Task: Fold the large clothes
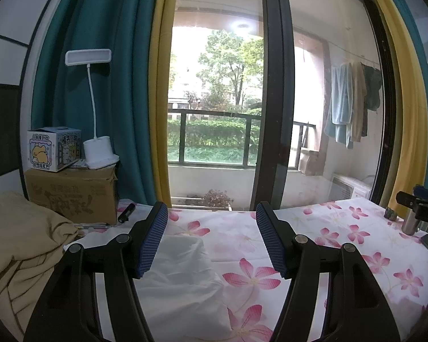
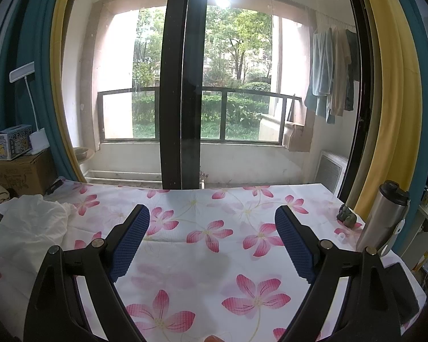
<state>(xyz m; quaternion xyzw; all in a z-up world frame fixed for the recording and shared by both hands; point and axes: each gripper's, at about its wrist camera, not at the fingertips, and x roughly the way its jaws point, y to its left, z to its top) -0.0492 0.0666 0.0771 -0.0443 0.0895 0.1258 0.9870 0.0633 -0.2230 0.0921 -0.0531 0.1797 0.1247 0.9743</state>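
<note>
White, thin cloth lies crumpled on the flowered table cover (image 1: 342, 228) beneath our left gripper (image 1: 211, 236), whose jaws stand wide with nothing clamped: this white garment (image 1: 182, 279) looks light, limp, likely to slide. Through the right wrist view, our right gripper (image 2: 212, 239) gapes empty too (garment (image 2: 31, 228) far left); we would pinch a hem corner.

Two garments (image 1: 182, 279) (image 1: 22, 245), two boxes (image 1: 71, 193) (image 1: 54, 149), one lamp (image 1: 98, 148), one flask (image 2: 382, 219).

We see white garment (image 1: 182, 279) crumpled flat, between and under left fingers; beige garment (image 1: 17, 245) heaped left of them.
</note>
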